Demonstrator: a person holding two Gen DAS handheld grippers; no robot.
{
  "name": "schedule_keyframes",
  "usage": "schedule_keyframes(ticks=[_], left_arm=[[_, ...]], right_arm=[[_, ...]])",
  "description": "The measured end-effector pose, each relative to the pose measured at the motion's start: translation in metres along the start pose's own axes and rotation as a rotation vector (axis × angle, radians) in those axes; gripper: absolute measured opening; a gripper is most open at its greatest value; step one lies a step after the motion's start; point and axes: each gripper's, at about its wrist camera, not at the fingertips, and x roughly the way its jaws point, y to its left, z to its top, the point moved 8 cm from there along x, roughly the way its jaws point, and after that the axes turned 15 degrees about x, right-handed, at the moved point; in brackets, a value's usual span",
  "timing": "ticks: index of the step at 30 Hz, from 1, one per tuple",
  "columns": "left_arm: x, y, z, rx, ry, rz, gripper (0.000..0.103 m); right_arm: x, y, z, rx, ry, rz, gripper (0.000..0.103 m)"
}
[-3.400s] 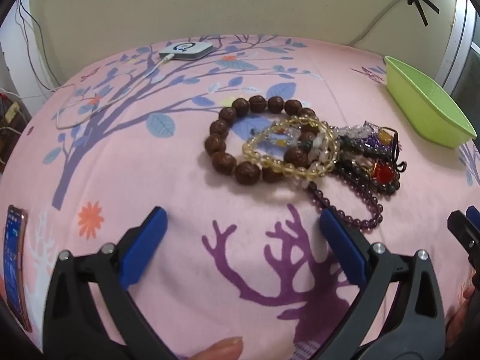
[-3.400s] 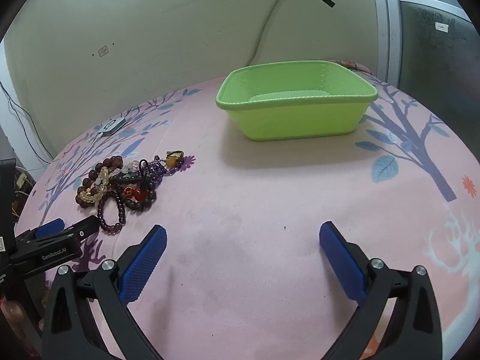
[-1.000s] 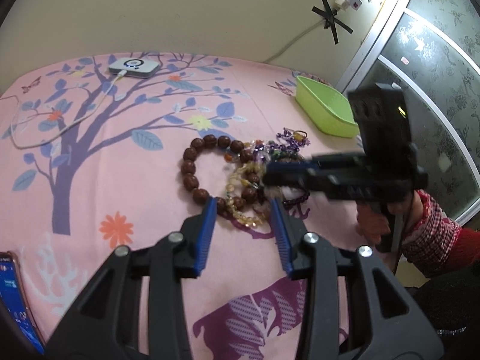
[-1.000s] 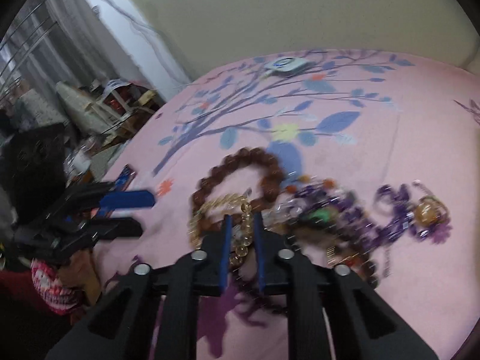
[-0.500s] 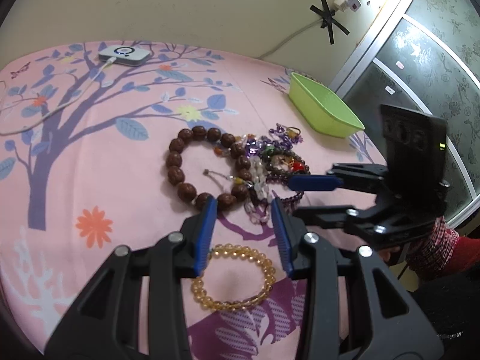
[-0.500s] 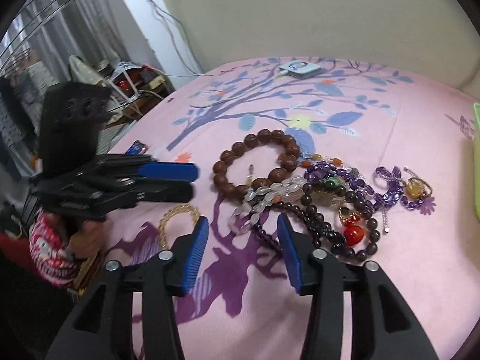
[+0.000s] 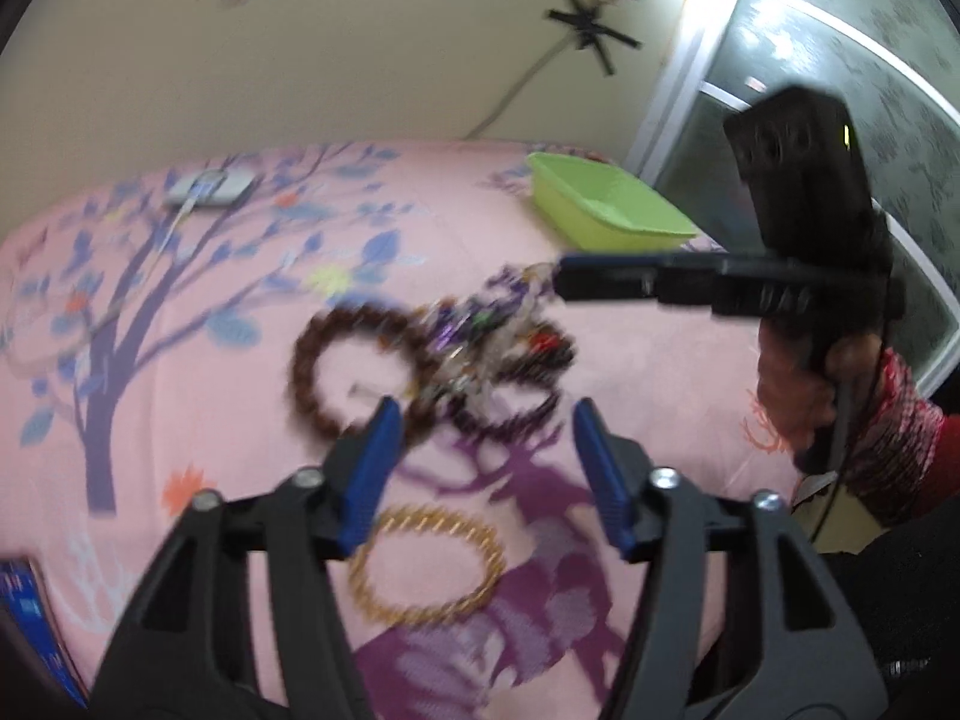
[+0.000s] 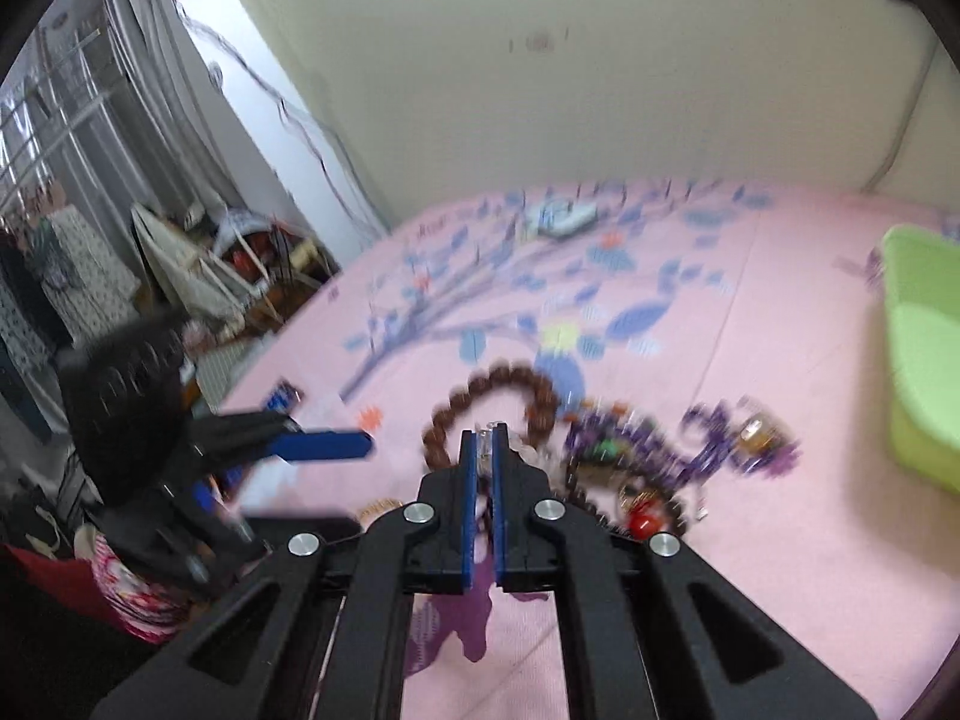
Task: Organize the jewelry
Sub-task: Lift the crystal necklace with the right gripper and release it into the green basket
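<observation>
**Clear beads pinched above the pile**

Landmark: the jewelry pile (image 7: 486,354) on the pink sheet (image 7: 240,396). Beyond it, the green basin (image 7: 606,210). Left gripper (image 7: 486,468) spreading, empty, yellow bracelet (image 7: 426,564) beneath. Right gripper (image 8: 485,450) clamped on clear beads (image 8: 489,429).

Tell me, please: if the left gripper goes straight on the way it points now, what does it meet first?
Probably the tangled pile of beads beside the brown bracelet. The left gripper, jaws opening and empty, points over the yellow bracelet; blur makes depth unsure.
</observation>
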Motion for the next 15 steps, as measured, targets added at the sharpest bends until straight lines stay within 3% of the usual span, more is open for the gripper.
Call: schedule_keyframes(ticks=[3,9,10,12,14,15], left_arm=[[0.009,-0.021,0.028,0.098,-0.036,-0.001,0.07],[0.041,-0.045,0.093,0.189,-0.076,-0.016,0.069],[0.045,-0.047,0.103,0.198,-0.074,-0.019,0.064],[0.052,-0.053,0.125,0.221,-0.071,-0.025,0.024],[0.056,-0.06,0.152,0.231,-0.072,-0.055,0.005],[0.057,-0.065,0.17,0.236,-0.083,-0.068,0.005]], right_arm=[[-0.033,0.01,0.022,0.006,-0.075,0.03,0.0],[-0.097,0.022,0.063,0.005,-0.2,0.056,0.0],[-0.109,0.023,0.07,0.01,-0.222,0.058,0.0],[-0.133,0.024,0.084,0.018,-0.267,0.061,0.0],[-0.154,0.024,0.098,0.014,-0.309,0.053,0.0],[-0.168,0.024,0.106,0.011,-0.337,0.043,0.0]])
